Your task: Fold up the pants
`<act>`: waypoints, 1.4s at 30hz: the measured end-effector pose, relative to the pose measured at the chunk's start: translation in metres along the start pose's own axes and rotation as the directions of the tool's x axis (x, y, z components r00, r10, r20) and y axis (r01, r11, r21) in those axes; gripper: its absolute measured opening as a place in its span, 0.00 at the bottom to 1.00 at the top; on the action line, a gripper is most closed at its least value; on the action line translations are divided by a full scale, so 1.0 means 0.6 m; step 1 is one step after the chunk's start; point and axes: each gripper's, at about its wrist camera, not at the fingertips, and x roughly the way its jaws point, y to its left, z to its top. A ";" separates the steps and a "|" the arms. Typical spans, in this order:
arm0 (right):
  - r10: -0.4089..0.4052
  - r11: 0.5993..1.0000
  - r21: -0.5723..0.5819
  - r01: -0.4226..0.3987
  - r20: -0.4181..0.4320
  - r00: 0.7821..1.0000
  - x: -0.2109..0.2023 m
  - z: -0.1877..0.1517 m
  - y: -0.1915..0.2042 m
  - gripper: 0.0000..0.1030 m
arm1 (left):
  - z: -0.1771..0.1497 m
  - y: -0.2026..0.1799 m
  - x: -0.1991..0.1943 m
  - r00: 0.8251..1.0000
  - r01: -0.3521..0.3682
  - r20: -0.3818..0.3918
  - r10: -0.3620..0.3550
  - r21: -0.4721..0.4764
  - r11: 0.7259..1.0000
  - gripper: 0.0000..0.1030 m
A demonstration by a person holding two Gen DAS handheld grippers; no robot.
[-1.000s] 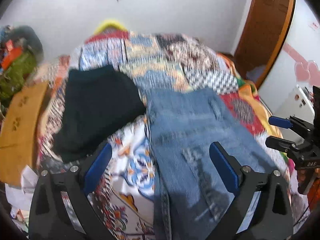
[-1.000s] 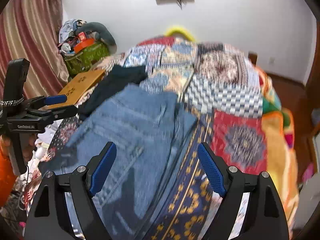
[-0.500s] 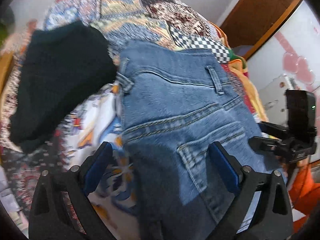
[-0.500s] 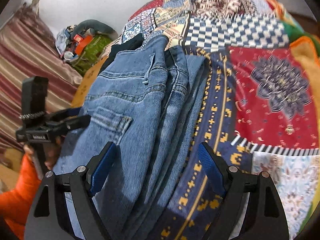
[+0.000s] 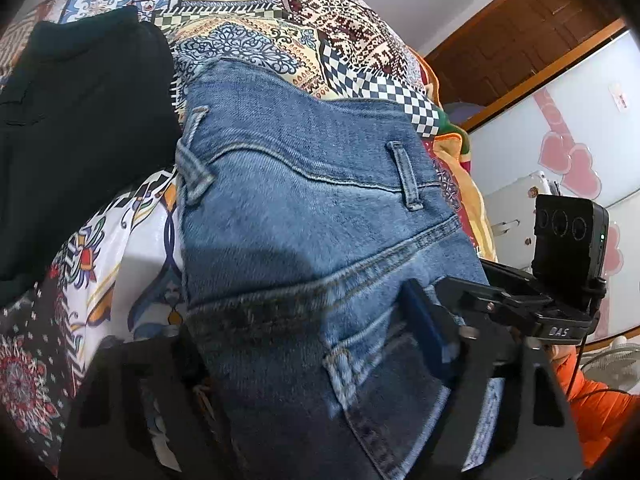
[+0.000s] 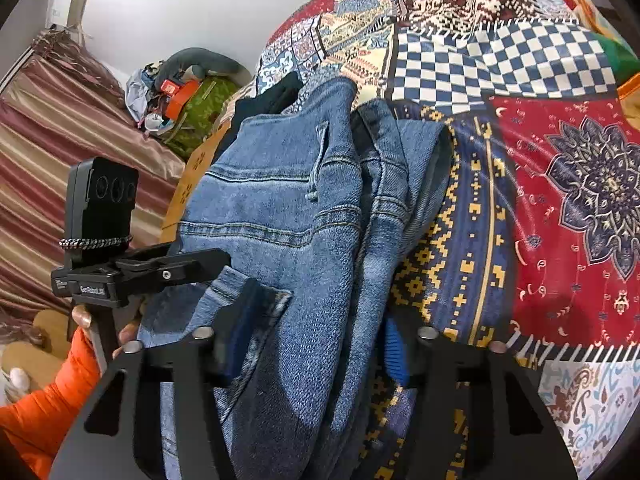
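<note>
While two tongs (image 5: 304, 344) (image 6: 314, 344) straddle one jeans (image 5: 304, 208).

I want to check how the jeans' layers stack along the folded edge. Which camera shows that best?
The right wrist view: the jeans show several stacked denim edges running beside the patterned bedspread. The left wrist view shows mostly the flat seat of the jeans, with pocket and belt loops, not the layered side.
</note>
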 end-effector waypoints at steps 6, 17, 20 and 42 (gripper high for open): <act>-0.048 0.995 -0.081 0.050 0.030 0.998 -0.029 -0.003 0.041 0.22 | -0.026 -0.029 -0.044 0.997 -0.076 0.034 0.075 0.016 0.997 0.52; -0.044 0.970 -0.232 0.071 0.120 0.992 -0.082 0.013 0.147 0.19 | -0.061 -0.069 -0.202 0.958 -0.156 0.258 0.129 0.089 0.984 0.43; -0.031 0.956 -0.284 0.073 0.150 0.988 -0.085 0.036 0.186 0.19 | -0.051 -0.059 -0.251 0.933 -0.181 0.327 0.146 0.078 0.980 0.43; 0.018 0.890 -0.452 0.056 0.157 0.987 0.141 0.298 0.308 0.19 | 0.163 0.206 -0.313 0.841 -0.284 0.449 0.302 -0.109 0.953 0.43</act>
